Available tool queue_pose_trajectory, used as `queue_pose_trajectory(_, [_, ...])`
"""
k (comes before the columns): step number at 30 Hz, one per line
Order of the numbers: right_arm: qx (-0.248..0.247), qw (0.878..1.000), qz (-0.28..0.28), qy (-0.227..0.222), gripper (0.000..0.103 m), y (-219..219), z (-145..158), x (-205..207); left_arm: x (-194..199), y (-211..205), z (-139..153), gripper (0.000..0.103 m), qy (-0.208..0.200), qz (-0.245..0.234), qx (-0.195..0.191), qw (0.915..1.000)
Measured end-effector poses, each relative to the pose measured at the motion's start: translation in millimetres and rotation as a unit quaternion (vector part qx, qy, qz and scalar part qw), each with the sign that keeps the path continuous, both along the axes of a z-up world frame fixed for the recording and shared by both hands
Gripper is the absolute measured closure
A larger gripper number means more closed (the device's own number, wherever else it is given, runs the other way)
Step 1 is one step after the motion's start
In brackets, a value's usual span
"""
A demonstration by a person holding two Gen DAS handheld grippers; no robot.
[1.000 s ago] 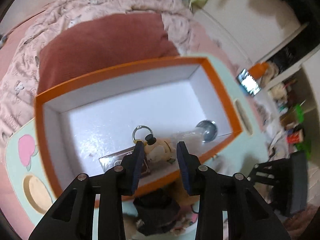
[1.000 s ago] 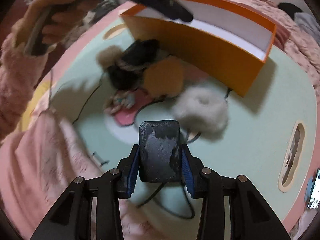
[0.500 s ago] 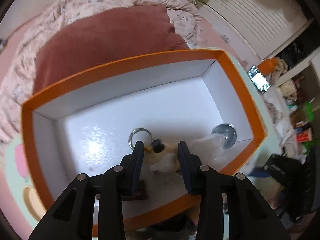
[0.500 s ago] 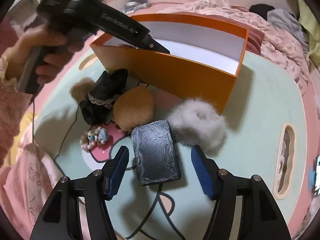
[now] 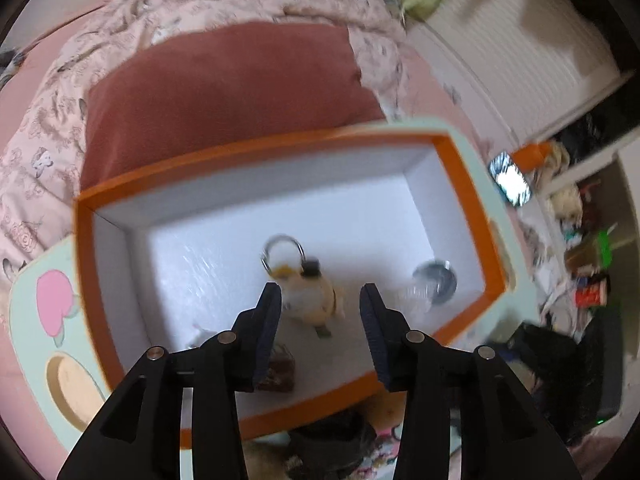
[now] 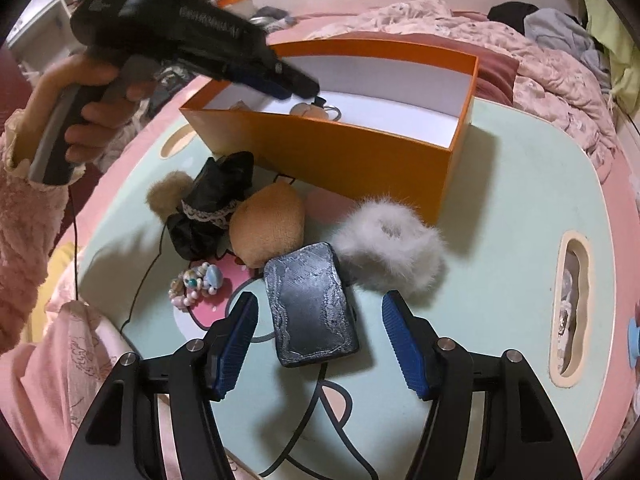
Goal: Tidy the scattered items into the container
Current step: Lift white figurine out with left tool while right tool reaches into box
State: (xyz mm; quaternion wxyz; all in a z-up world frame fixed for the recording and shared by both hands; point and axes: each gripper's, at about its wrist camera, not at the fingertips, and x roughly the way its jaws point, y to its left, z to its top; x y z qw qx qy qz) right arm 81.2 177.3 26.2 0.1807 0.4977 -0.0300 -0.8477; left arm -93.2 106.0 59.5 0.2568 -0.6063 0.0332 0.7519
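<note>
The left tool [image 5: 320, 312] hangs over the orange box [image 5: 472, 216], its jaws opening; the small plush keychain [image 5: 312, 296] that was pinched between them a second ago now lies loose on the box floor, near the middle, so that item is delivered. A round metal piece [image 5: 436, 282] lies toward the box's right end. The right tool [image 6: 316, 334] stands wide apart, having let go of the dark embossed case [image 6: 310, 304], which lies flat on the surface just in front of the box. Beside it wait the white fur cuff [image 6: 390, 246], tan plush [image 6: 266, 222], black lace pouch [image 6: 212, 200] and bead bracelet [image 6: 196, 282], all still outside the box
</note>
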Motion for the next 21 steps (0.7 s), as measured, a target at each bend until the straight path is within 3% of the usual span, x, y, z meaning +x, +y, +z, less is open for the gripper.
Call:
queue_pose_trajectory(3, [-0.001, 1.0, 0.0, 0.0, 0.039, 0, 0, -1, 0, 12, -17, 0.06, 0.004, -0.01, -0.039, 0.9992])
queue_pose_trajectory(5, [-0.001, 1.0, -0.001, -0.001, 0.039, 2, -1, -4, -6, 13, -25, 0.06, -0.005, -0.008, -0.024, 0.9997])
queue_pose_trajectory(8, [-0.003, 1.0, -0.003, -0.001, 0.039, 2, 0, -2, -14, 9, -22, 0.06, 0.015, 0.01, -0.021, 0.9996])
queue_pose_trajectory(10, [-0.007, 1.0, -0.005, 0.002, 0.039, 4, 1, -2, -16, 2, -18, 0.06, 0.014, 0.016, 0.007, 0.9997])
queue_pose_trajectory(13, [-0.012, 1.0, -0.008, 0.006, 0.039, 7, 3, -2, -7, -15, 8, 0.06, 0.041, 0.028, 0.05, 0.9975])
queue_pose_trajectory(17, [-0.014, 1.0, -0.013, 0.012, 0.039, 9, 7, -2, 20, -41, 65, 0.06, 0.091, 0.037, 0.115, 0.9885])
queue_pose_trajectory(21, [-0.016, 1.0, -0.005, 0.018, 0.039, 7, 17, -3, 66, -71, 106, 0.06, 0.13, 0.023, 0.147, 0.9802])
